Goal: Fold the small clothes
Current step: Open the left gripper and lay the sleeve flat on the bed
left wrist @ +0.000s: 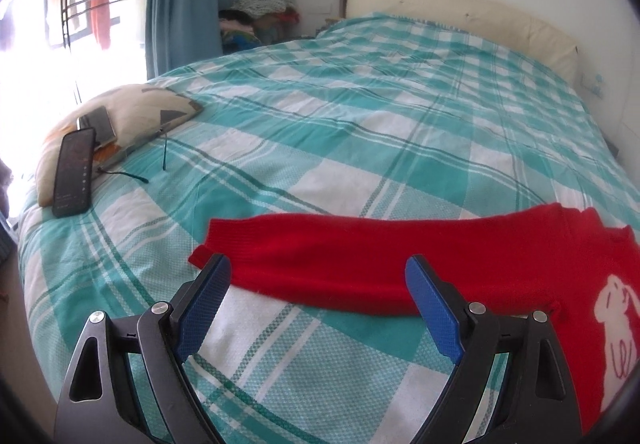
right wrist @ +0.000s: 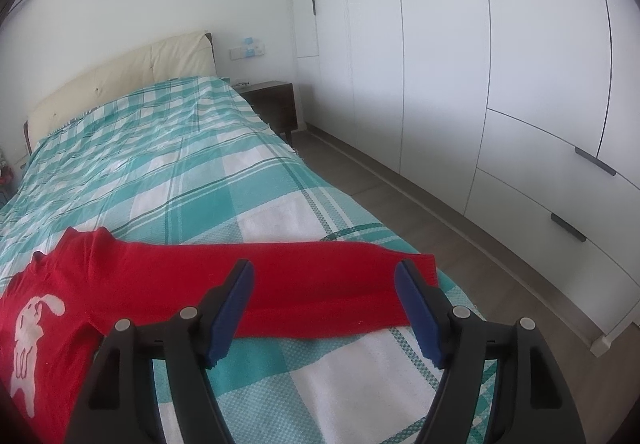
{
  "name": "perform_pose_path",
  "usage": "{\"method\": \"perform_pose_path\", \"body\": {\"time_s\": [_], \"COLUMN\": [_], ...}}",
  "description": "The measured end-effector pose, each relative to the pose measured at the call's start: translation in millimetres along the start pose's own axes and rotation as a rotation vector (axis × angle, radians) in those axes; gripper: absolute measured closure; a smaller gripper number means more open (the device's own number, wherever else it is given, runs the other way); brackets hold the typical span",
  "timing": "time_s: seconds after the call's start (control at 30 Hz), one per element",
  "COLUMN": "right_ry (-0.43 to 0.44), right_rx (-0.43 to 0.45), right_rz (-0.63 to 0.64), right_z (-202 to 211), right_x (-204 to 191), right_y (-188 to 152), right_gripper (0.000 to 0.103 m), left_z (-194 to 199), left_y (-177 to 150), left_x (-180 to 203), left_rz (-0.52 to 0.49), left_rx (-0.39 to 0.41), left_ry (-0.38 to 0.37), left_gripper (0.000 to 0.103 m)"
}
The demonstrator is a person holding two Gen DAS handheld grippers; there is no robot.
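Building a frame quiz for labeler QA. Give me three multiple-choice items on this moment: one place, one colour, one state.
1. Where does the phone lie?
A. propped against the pillow
B. on the nightstand
C. on the sweater

2. What colour is the sweater?
A. teal
B. red
C. white

3. How do the left gripper and right gripper stand?
A. both shut on cloth
B. one open, one shut
C. both open

Key: A, the phone leans on the pillow at the bed's far edge; B, red knit with a white rabbit; C, both show wide gaps, gripping nothing.
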State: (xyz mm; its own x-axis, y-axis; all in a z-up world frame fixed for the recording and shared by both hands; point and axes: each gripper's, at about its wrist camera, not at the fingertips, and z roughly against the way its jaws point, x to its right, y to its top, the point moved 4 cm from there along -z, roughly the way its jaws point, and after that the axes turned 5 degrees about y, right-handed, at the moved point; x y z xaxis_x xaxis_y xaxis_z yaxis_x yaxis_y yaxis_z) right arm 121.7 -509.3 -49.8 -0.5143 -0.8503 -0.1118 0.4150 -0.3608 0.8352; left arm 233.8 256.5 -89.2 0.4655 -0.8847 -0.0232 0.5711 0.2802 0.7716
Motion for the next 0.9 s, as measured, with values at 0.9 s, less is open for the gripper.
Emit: {"method": "perform_pose_path", "body": {"time_s": [0.9], "right_ry": [0.347], "right_rx": [-0.082], "right_rz": [0.364], "right_z": [-2], "right_x": [-112], "right_y": [-40], "right_gripper": [0.020], "left_z": [-28], "left_y": [-80], "left_x": [110], "left_rz": [-0.370], "left_rx": [-0.261], "left_ry": [-0.275], "left_gripper": [0.000]}}
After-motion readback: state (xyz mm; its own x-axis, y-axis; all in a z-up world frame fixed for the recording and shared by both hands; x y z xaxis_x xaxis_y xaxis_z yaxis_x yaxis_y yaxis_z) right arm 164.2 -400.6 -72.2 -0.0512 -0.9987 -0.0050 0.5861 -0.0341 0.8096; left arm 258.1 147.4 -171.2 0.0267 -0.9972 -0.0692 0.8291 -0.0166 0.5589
